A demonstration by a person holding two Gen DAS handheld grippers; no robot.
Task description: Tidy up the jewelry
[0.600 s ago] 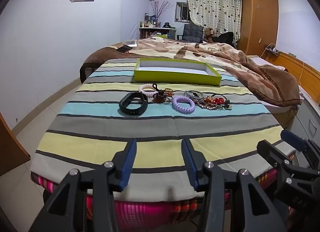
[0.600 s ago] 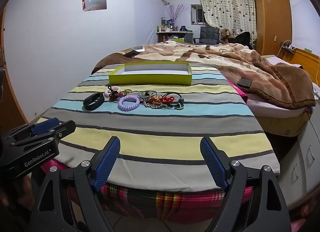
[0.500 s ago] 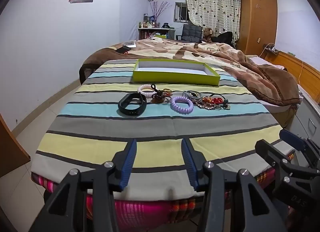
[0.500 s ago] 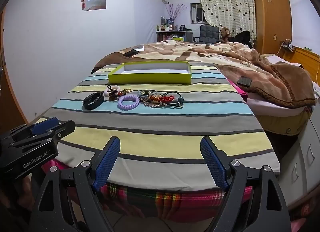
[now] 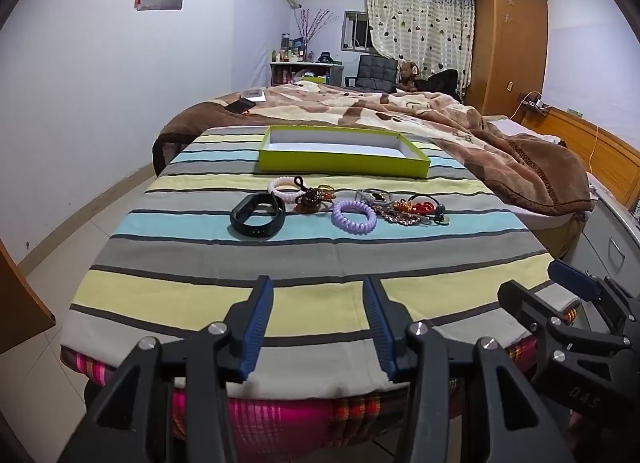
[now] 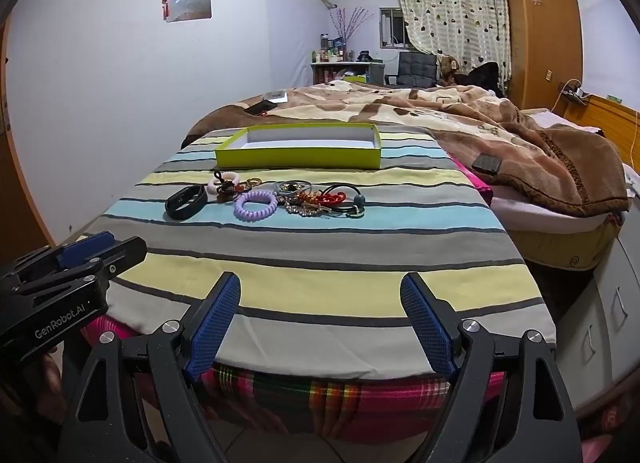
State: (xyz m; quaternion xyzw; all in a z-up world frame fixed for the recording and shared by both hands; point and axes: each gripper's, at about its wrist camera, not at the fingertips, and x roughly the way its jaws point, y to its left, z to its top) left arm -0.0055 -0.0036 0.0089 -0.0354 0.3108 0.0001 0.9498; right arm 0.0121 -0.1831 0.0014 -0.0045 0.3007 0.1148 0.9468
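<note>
While the left gripper [image 5: 318, 295] is hovering over the near edge of the striped tablecloth [image 5: 224, 291], its blue pads are standing apart with nothing between them. In the left wrist view, the jewelry is lying in a loose row across the middle of the cloth, just in front of the shallow green tray [image 5: 343, 162], which is showing a bare white floor. The black wristband [image 5: 258, 215] is sitting at the left end, apart from the rest; it is appearing light, rubbery and springy, so a pinch across one side of the loop is looking suitable. The pink bead bracelet [image 5: 285, 185] is lying just behind it. The purple coil band [image 5: 354, 216] is appearing soft and stretchy; gripping through one wall of the coil is advisable. The tangled cluster [image 5: 408, 211] of red and metallic pieces to its right is likely snagging together when lifted.

In the right wrist view, the right gripper [image 6: 320, 299] is likewise holding its pads wide apart and empty, well short of the items. The black hair tie [image 6: 345, 194] at the right end is looking thin and limp, calling for a low, flat pinch. The tray [image 6: 298, 156] is sitting beyond the row, and the left gripper [image 6: 86, 249] is showing at the lower left edge
</note>
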